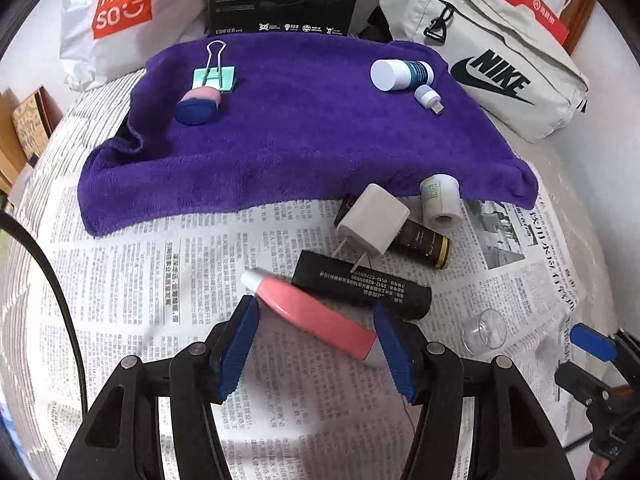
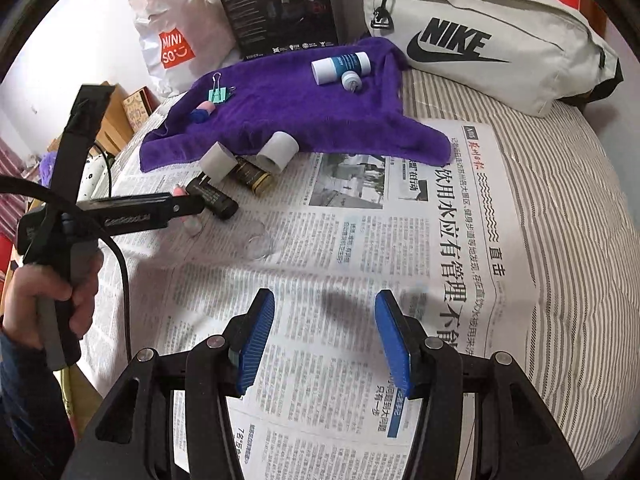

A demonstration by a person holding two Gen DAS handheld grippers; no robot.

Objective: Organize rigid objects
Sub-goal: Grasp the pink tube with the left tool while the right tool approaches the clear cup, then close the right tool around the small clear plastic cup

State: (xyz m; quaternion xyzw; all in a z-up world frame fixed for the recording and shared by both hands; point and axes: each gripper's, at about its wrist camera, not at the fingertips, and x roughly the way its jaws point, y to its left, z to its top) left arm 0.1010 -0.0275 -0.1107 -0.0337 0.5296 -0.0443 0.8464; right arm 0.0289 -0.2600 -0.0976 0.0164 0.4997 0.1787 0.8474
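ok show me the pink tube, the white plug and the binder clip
pink tube (image 1: 316, 312), left wrist view, middle of its body
white plug (image 1: 374, 220), left wrist view, its white block
binder clip (image 1: 216, 78), left wrist view, its green body

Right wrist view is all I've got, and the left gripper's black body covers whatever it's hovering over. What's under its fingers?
Observer: A pink plastic tube with a white cap lies slantwise between the left gripper's blue pads.
Operator: Is it gripped?
Observer: It doesn't look so. The jaws stand apart and the tube seems to lie on the newspaper, though its lower end runs close by one pad.
Operator: Anything touching it?
Observer: Its side rests against the black printed cylinder, which carries the white charger plug's prongs.
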